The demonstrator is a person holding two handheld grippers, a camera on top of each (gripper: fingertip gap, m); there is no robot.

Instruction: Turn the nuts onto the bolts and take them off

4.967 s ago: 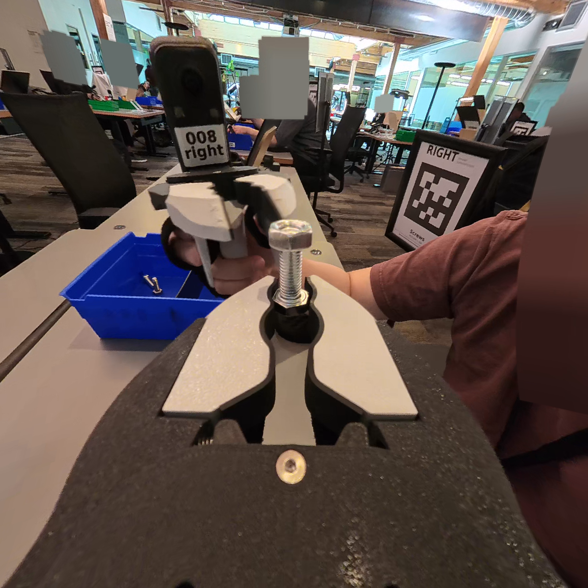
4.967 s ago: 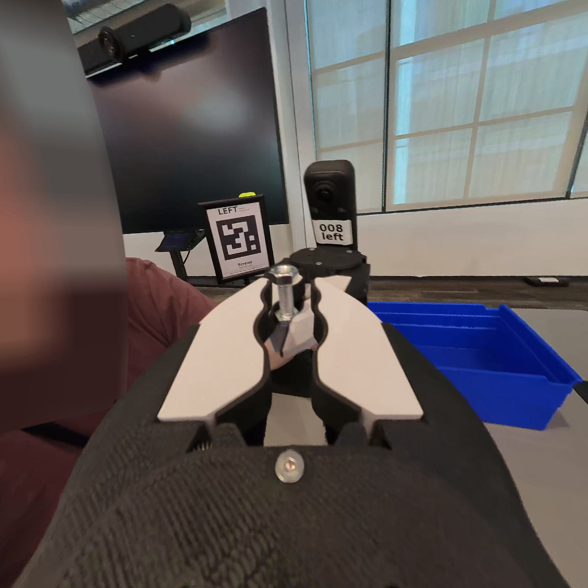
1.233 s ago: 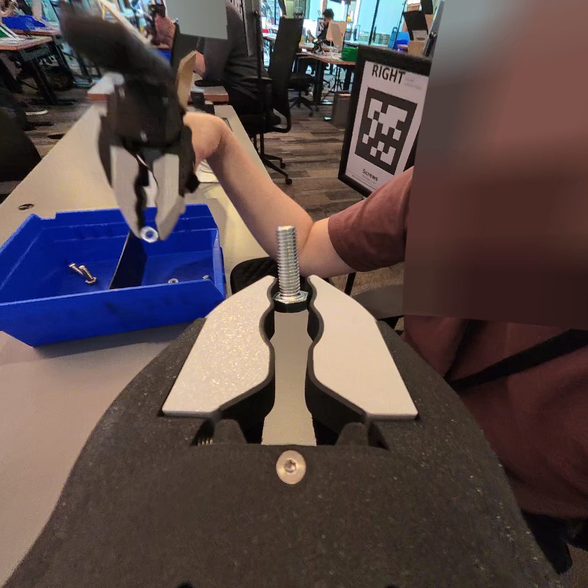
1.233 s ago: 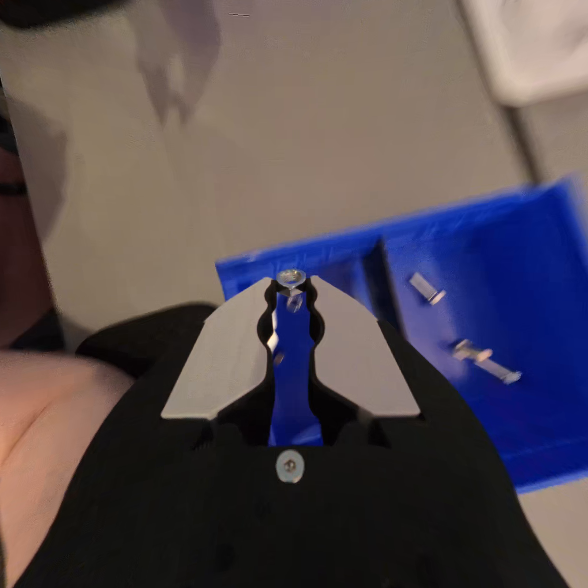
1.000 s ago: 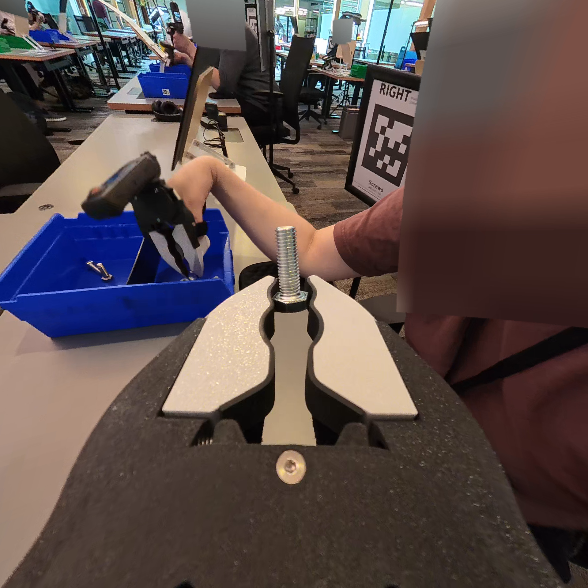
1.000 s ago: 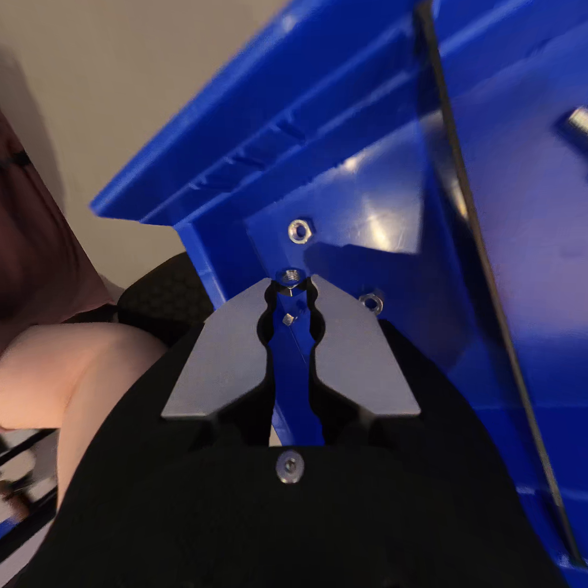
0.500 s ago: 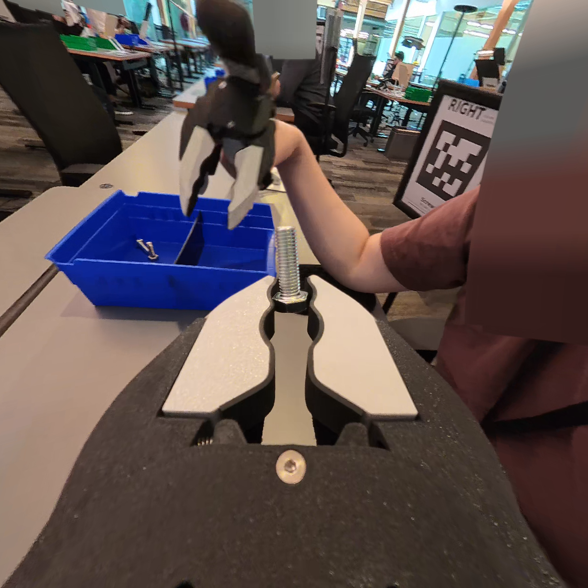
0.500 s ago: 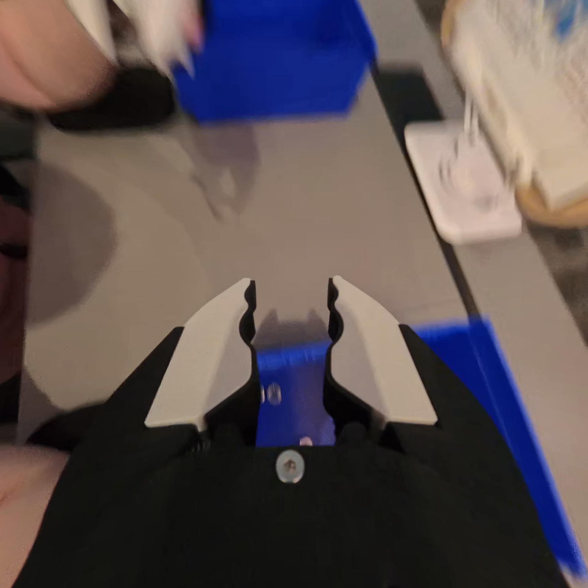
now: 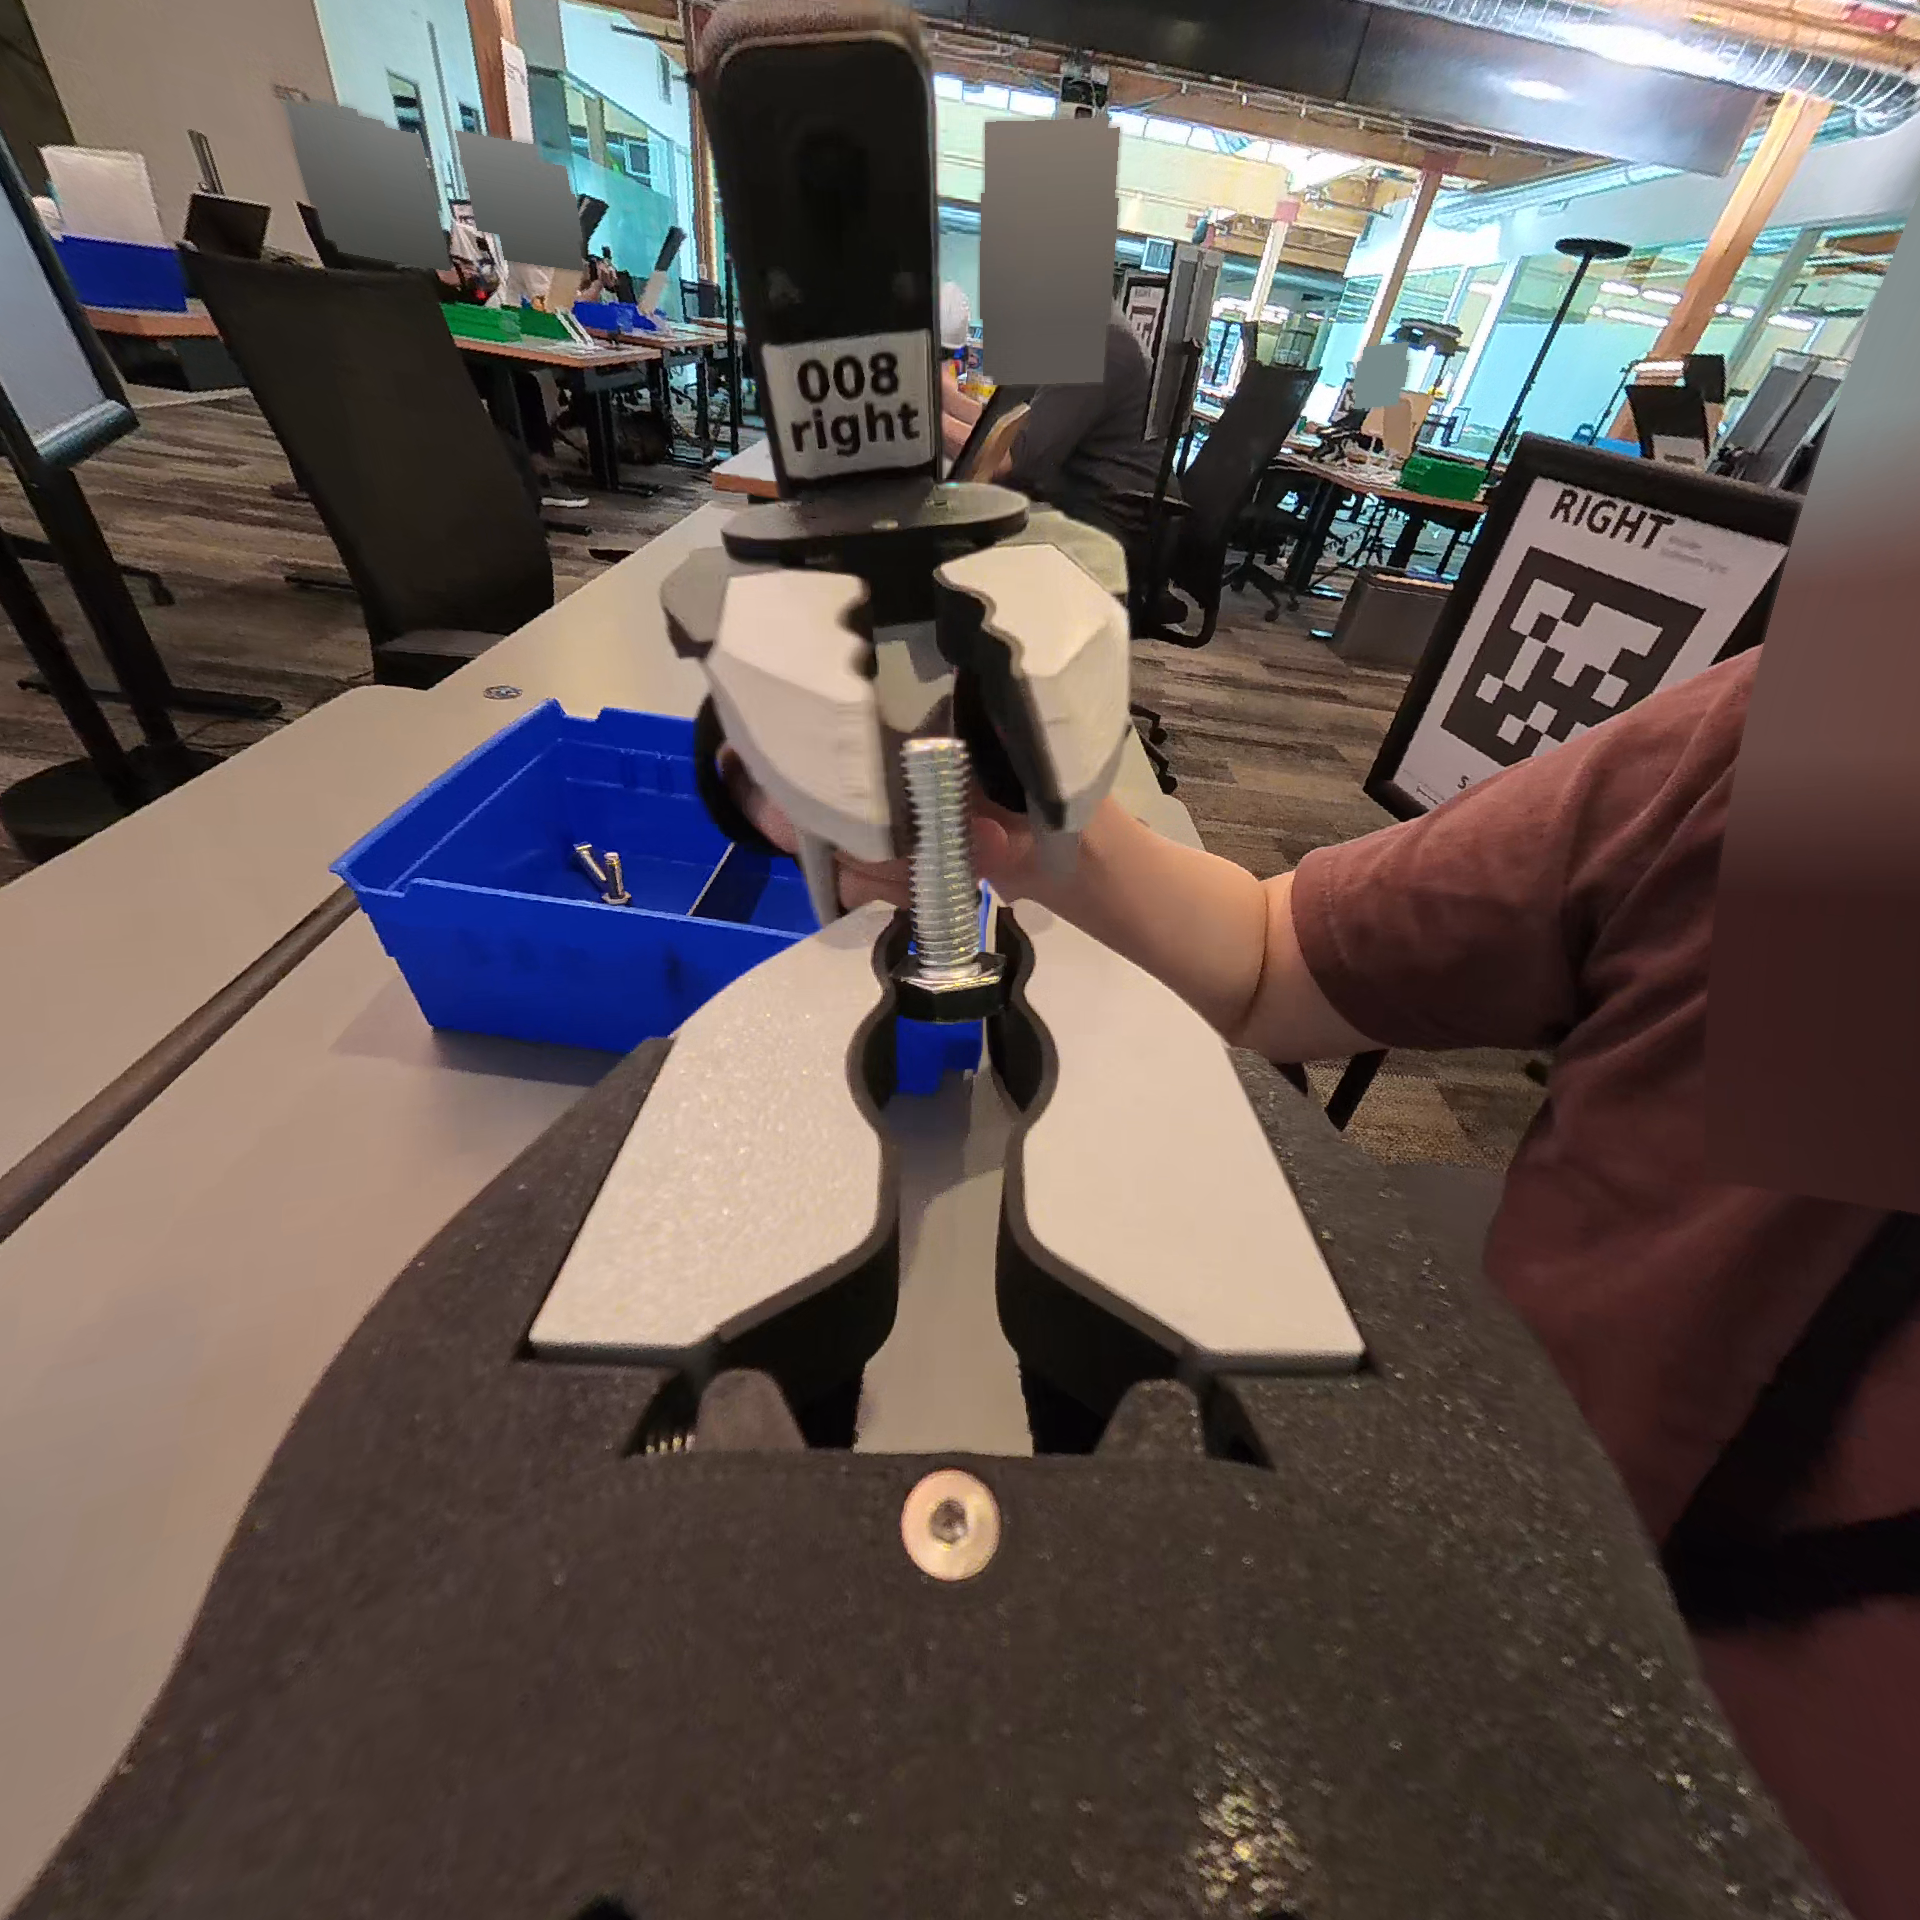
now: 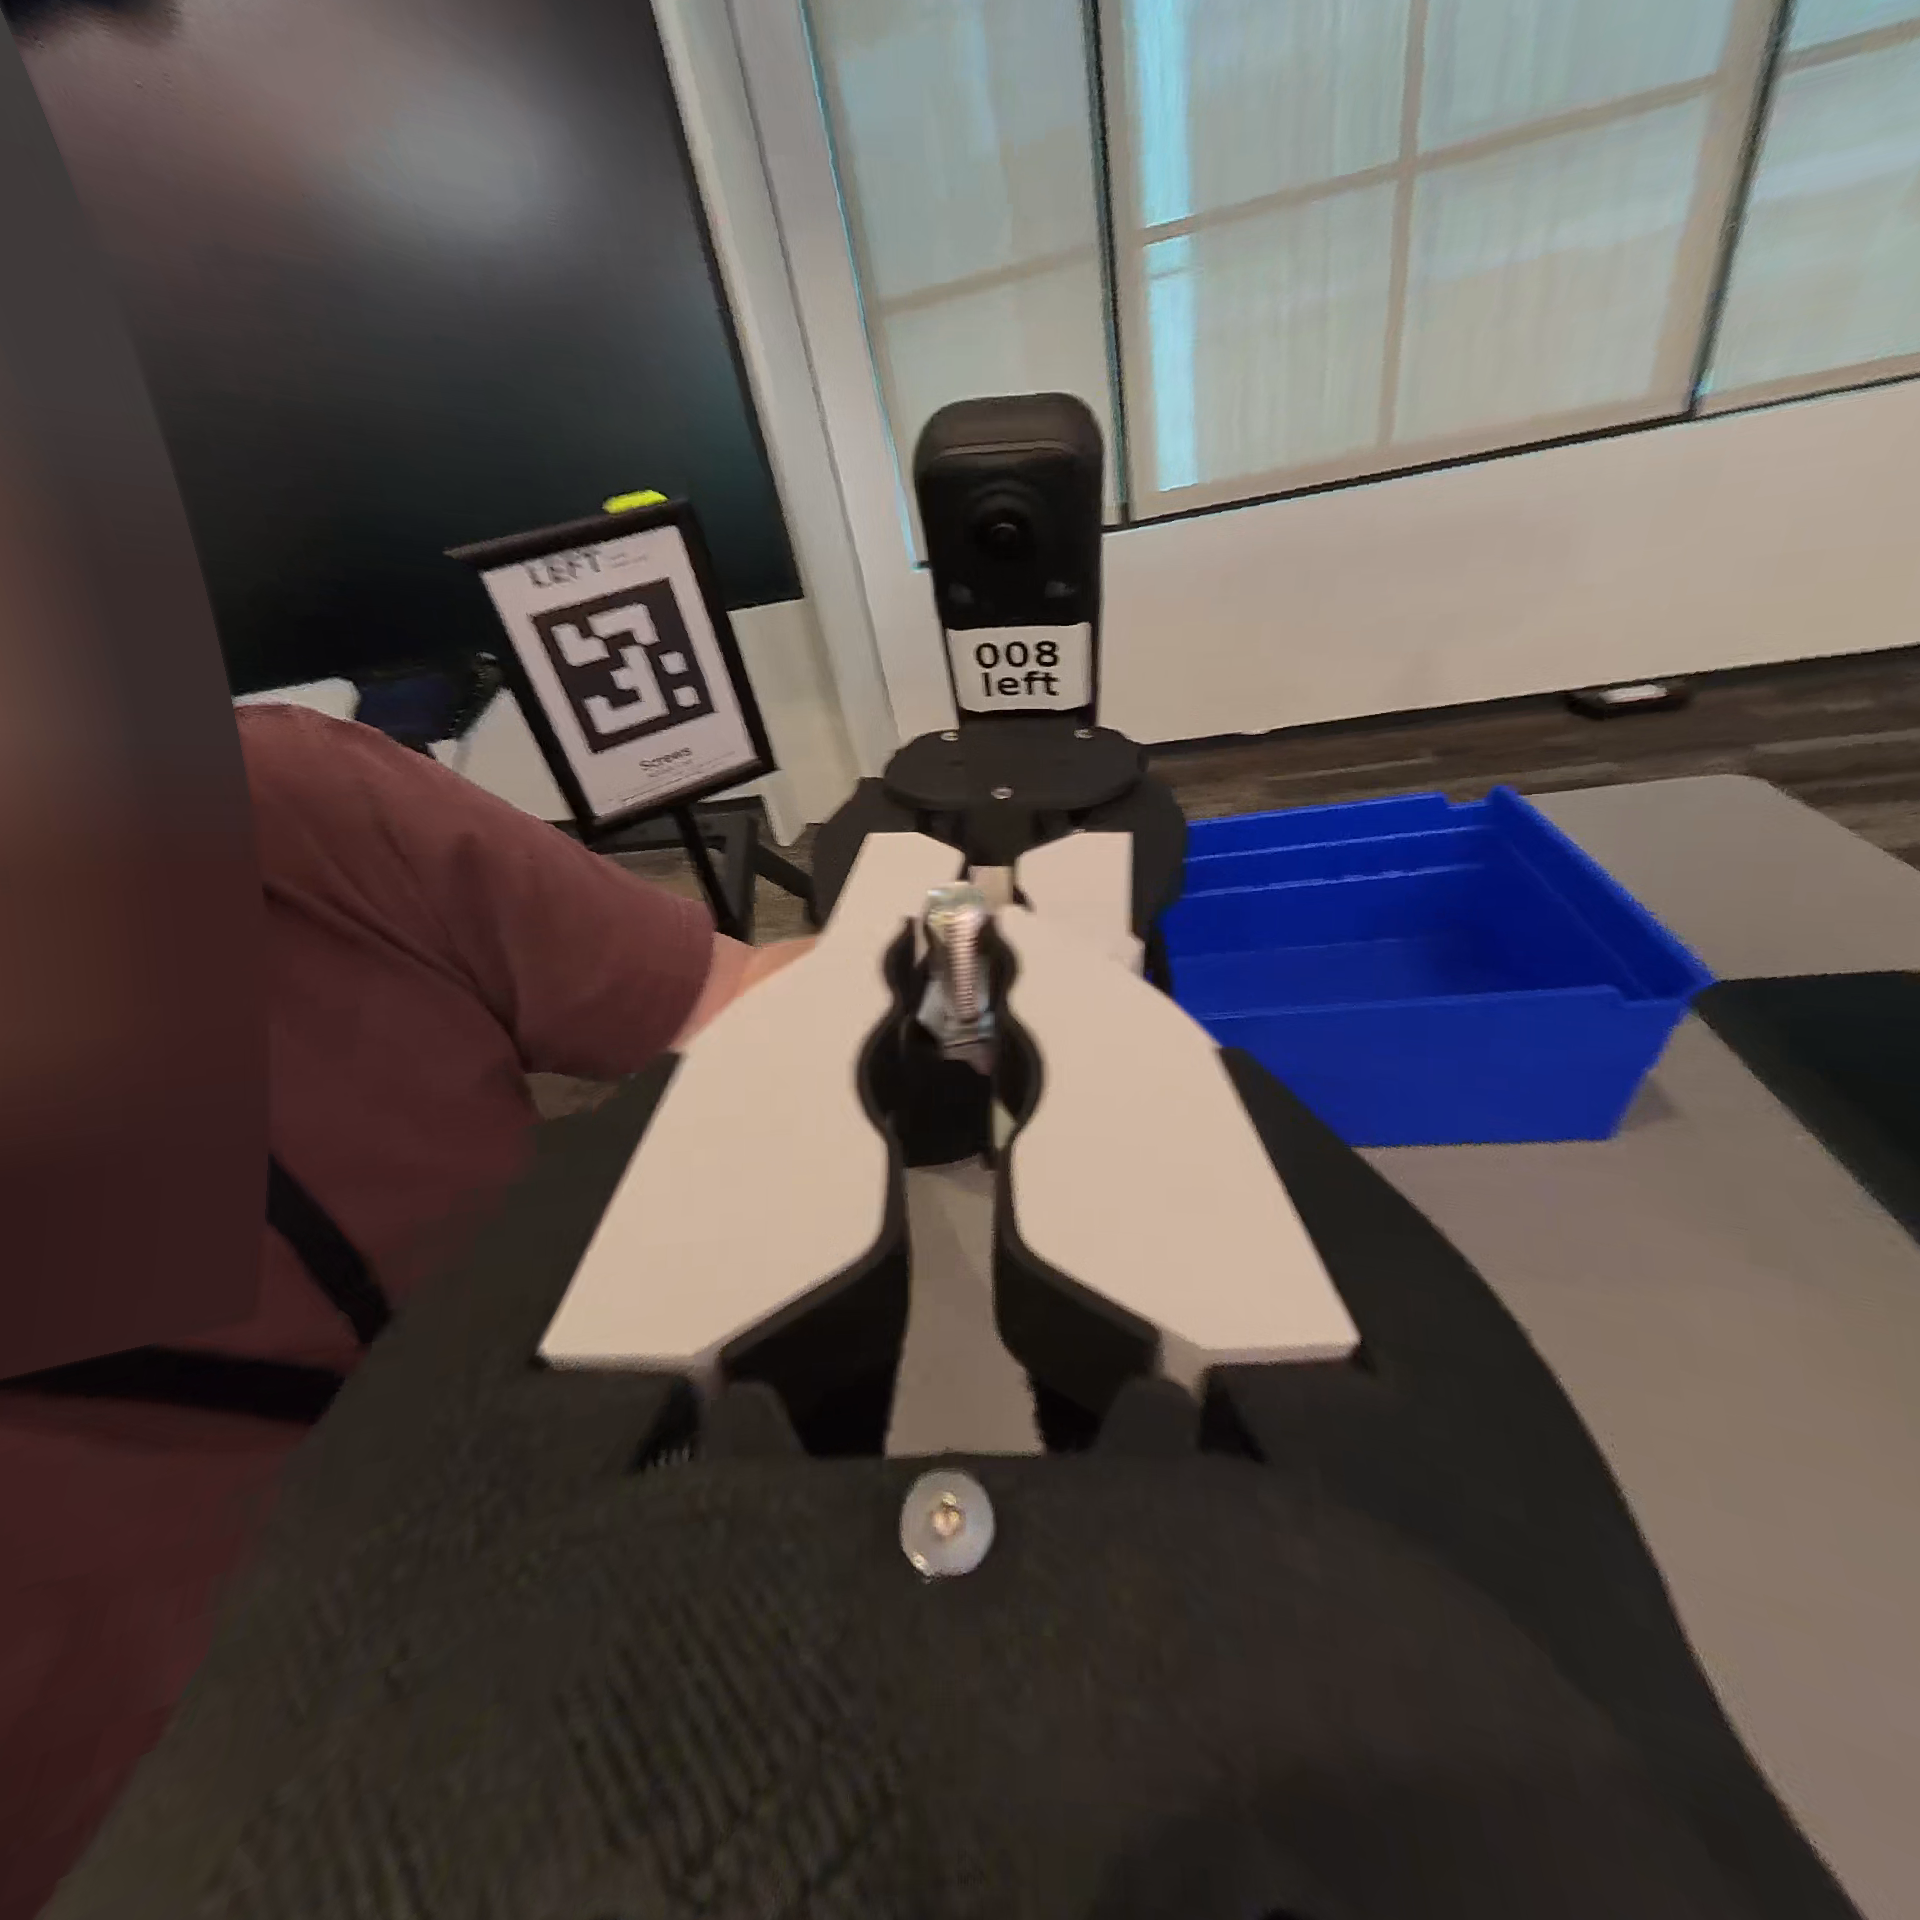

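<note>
The bolt [image 9: 940, 862] is shiny threaded metal, the bin [image 9: 540, 951] glossy blue plastic, the table [image 9: 187, 1195] smooth matt grey.

bolt upright, no nut on it

i see a silver hex bolt [image 9: 940, 862] standing upright, threaded end up, its hex head [image 9: 948, 985] pinched at the bottom and the thread bare along its length. in my right wrist view the same bolt [image 10: 958, 975] reads blurred. two more bolts [image 9: 601, 871] lie side by side in the blue bin's [image 9: 499, 935] left compartment.
</note>
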